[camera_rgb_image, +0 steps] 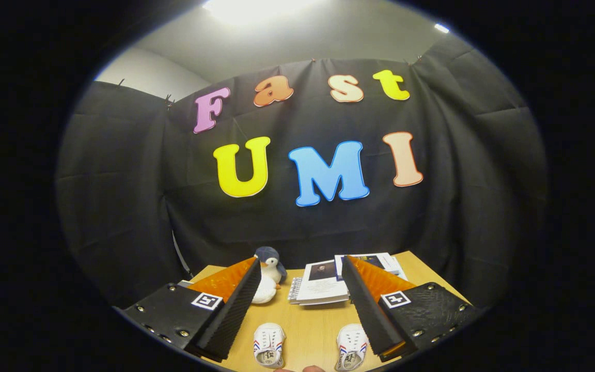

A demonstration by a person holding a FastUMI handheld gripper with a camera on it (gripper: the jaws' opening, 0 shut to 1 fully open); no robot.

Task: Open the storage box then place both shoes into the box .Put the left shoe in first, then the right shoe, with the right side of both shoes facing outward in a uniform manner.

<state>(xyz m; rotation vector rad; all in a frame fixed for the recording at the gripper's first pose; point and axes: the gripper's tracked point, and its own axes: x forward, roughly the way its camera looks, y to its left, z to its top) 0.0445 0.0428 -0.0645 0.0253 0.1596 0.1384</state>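
Observation:
Two small white shoes with red and blue side stripes stand side by side on the wooden table, toes pointing away from me. One shoe (269, 345) sits close to the left finger, the other shoe (351, 346) lies partly behind the right finger. My gripper (300, 268) hangs above them, open wide, nothing between its fingers (238, 302). No storage box is visible.
A plush penguin (270, 279) sits on the wooden table (310, 323) beyond the shoes. Beside it lie a spiral notebook (321, 284) and some booklets (375, 262). A fingertip (312, 369) pokes in at the near edge. Black cloth walls the booth behind.

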